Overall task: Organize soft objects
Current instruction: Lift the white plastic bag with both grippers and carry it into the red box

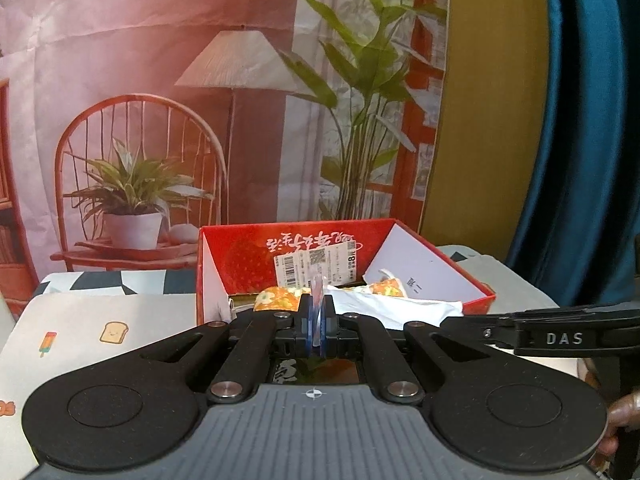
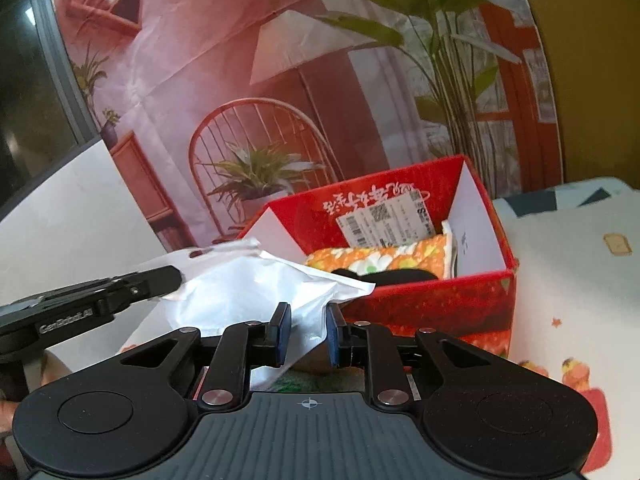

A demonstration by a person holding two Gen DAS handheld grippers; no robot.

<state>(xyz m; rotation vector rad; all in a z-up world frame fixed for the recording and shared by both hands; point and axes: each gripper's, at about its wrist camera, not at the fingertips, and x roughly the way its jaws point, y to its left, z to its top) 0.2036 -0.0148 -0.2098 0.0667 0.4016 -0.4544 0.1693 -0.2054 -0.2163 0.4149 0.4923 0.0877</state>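
A white plastic bag [image 2: 248, 280] hangs stretched between my two grippers, just in front of an open red box [image 2: 440, 300]. My left gripper [image 1: 318, 320] is shut on a thin clear edge of the bag [image 1: 400, 306]; in the right wrist view it [image 2: 176, 276] comes in from the left. A crumpled corner of the bag sits between the narrowly parted pads of my right gripper [image 2: 306, 332], which grips it. Inside the red box [image 1: 224, 248] lie an orange floral cloth [image 2: 400, 256] and a dark item [image 2: 384, 276]. The orange floral cloth [image 1: 276, 298] shows just beyond my left fingertips.
The box stands on a table cover [image 1: 100, 320] printed with cartoon toast and ice lollies. A printed backdrop [image 1: 160, 100] of a chair, lamp and plants hangs close behind. A blue curtain [image 1: 580, 120] is at the right. A hand [image 1: 620, 420] holds the right gripper.
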